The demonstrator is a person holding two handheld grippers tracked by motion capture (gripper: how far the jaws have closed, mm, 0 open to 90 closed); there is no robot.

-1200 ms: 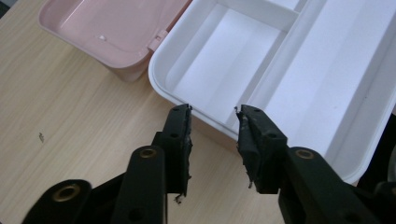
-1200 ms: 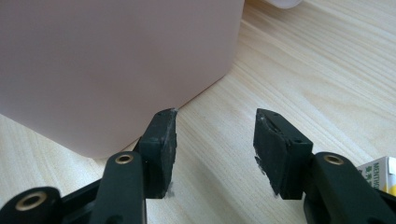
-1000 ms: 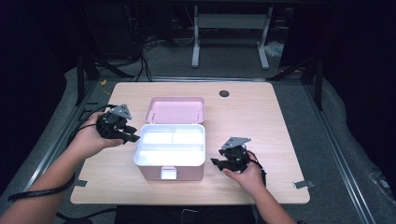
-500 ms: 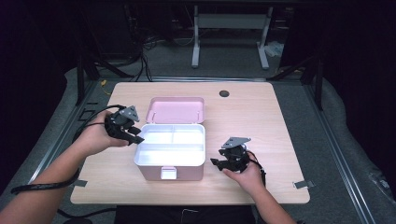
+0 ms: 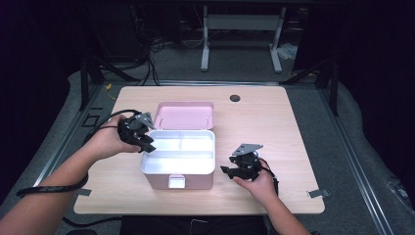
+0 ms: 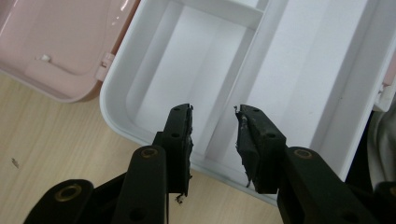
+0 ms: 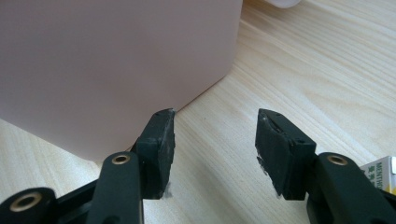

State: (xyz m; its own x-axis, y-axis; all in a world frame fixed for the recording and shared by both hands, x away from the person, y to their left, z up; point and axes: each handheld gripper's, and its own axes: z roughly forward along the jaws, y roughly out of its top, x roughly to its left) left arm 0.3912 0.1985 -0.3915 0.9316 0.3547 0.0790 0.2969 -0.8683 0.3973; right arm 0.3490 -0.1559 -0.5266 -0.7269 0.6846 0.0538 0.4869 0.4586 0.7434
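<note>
While dark floor surrounds it, one wooden table point(image 5: 274, 127) carries one pink box point(image 5: 178, 159) with its lid point(image 5: 184, 114) open.
One white divided tray point(image 6: 261, 70) sits inside; the left gripper point(image 6: 212, 135) hovers over its edge, jaws narrowly parted and empty; the right gripper point(image 7: 215, 135) gapes wide beside the box wall; a carton corner point(image 7: 380, 170) reads "MENTHO".

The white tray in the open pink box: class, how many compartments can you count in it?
3: in the white tray, two smaller compartments side by side nearest the lid, one long compartment along the front. Anything beneath the tray is hidden.
</note>
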